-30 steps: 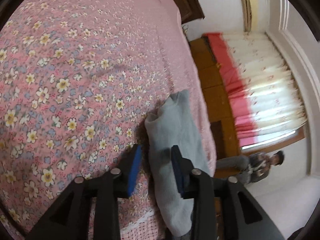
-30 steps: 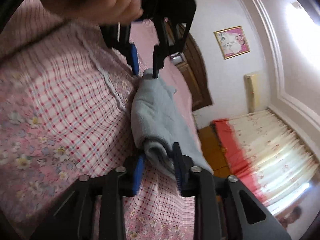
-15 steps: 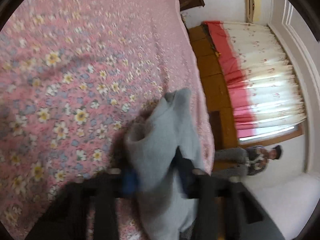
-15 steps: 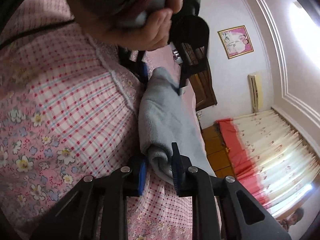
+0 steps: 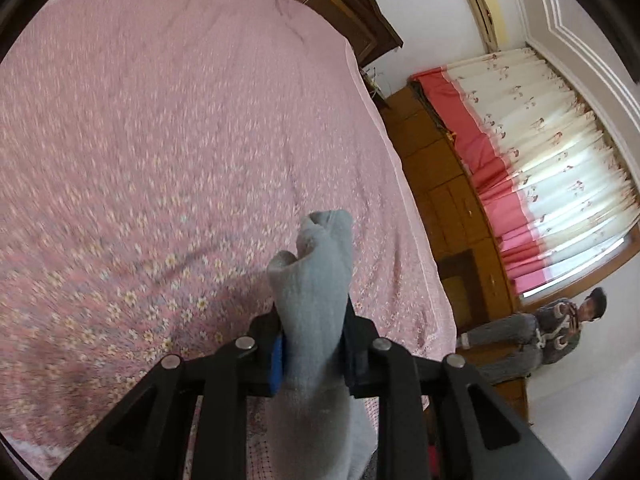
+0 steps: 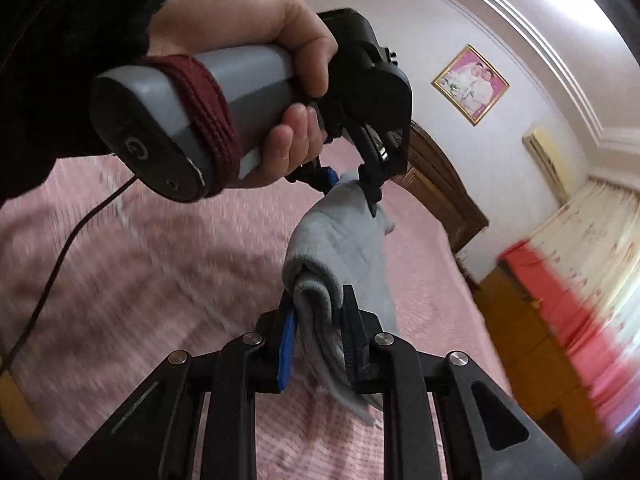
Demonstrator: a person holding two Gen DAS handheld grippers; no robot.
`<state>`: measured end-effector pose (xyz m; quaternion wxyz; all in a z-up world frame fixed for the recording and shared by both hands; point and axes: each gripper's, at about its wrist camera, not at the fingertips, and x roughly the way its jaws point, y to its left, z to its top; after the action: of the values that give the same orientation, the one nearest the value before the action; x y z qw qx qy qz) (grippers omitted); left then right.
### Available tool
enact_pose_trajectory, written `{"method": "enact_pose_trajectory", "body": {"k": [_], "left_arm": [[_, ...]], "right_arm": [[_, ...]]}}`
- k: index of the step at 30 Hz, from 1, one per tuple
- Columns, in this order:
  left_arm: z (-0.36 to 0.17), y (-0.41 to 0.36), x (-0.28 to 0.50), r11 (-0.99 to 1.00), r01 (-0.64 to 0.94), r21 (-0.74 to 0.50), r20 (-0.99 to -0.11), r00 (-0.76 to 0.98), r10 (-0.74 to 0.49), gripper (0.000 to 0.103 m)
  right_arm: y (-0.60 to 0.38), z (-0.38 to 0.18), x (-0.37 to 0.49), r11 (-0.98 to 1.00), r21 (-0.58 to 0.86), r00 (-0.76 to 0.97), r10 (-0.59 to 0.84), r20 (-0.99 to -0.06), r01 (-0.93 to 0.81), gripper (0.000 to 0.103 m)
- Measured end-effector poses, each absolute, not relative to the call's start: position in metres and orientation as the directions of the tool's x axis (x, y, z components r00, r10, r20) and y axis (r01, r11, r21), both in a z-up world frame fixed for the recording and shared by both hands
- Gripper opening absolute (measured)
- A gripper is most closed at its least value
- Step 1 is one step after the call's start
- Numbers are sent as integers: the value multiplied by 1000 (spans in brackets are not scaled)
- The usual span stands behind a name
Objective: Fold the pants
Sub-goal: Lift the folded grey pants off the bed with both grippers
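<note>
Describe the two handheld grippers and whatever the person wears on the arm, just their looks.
Both the left gripper and the right gripper have black angular linkage arms with silver rivets and blue pads. The left one has a grey handle with a power symbol on its end, a dark red band wrapped around it and a black cable. The sleeve is black.

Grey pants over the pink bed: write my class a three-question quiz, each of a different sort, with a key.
1. True or false: both grippers are shut on the grey pants.
2. Multiple choice: beneath the pants lies A) a wooden table, B) a pink floral bedspread, C) a tiled floor.
3. Fill in: in the right wrist view, the left gripper is held by a ____.

Key: 1 true, the left gripper and the right gripper each have their jaws closed on the cloth; 2 B; 3 hand.
</note>
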<state>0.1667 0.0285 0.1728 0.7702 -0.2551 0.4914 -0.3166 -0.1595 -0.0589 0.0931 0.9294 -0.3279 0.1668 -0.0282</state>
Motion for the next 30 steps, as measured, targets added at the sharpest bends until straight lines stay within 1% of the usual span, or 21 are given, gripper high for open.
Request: {"method": "enact_pose_trajectory", "body": {"k": [3, 7, 10, 13, 15, 17, 19, 20, 22, 24, 27, 30], "left_arm": [[195, 15, 164, 696, 256, -671, -623, 313, -717, 23], [217, -44, 152, 735, 315, -600, -679, 285, -677, 23], [219, -79, 153, 751, 332, -571, -712, 256, -654, 23], [206, -134, 157, 763, 341, -549, -752, 197, -629, 22], [190, -178, 161, 769, 333, -545, -777, 145, -613, 22], [171, -216, 165, 772, 320, -549, -795, 86, -601, 22], [156, -247, 167, 772, 307, -557, -803, 42, -595, 21], [151, -257, 166, 757, 307, -576, -790, 29, -613, 21], [150, -264, 163, 720, 309, -621, -752, 23, -659, 20], [153, -252, 161, 703, 316, -638, -730, 43, -682, 20], [162, -201, 165, 679, 261, -686, -688, 73, -722, 20], [181, -132, 169, 696, 209, -686, -682, 148, -716, 20]], "right_arm": [[-76, 108, -162, 845, -533, 946, -134, -296, -47, 21], [-121, 122, -166, 961, -266, 919, -39, -392, -73, 21], [-149, 124, -171, 978, -206, 912, -48, -407, -41, 21], [-186, 122, -168, 983, -182, 896, -89, -435, 9, 21], [-230, 121, -161, 996, -78, 871, -75, -486, 42, 21], [-282, 117, -157, 995, 63, 838, -34, -544, 81, 21], [-318, 115, -153, 983, 141, 818, -13, -575, 115, 20], [-336, 114, -153, 977, 162, 810, -18, -586, 139, 20], [-351, 114, -151, 977, 152, 799, -26, -601, 146, 20], [-347, 117, -148, 987, 101, 793, -40, -608, 127, 20], [-300, 121, -142, 998, -12, 805, -51, -591, 54, 20], [-237, 127, -142, 989, -146, 839, -57, -541, -27, 20]]}}
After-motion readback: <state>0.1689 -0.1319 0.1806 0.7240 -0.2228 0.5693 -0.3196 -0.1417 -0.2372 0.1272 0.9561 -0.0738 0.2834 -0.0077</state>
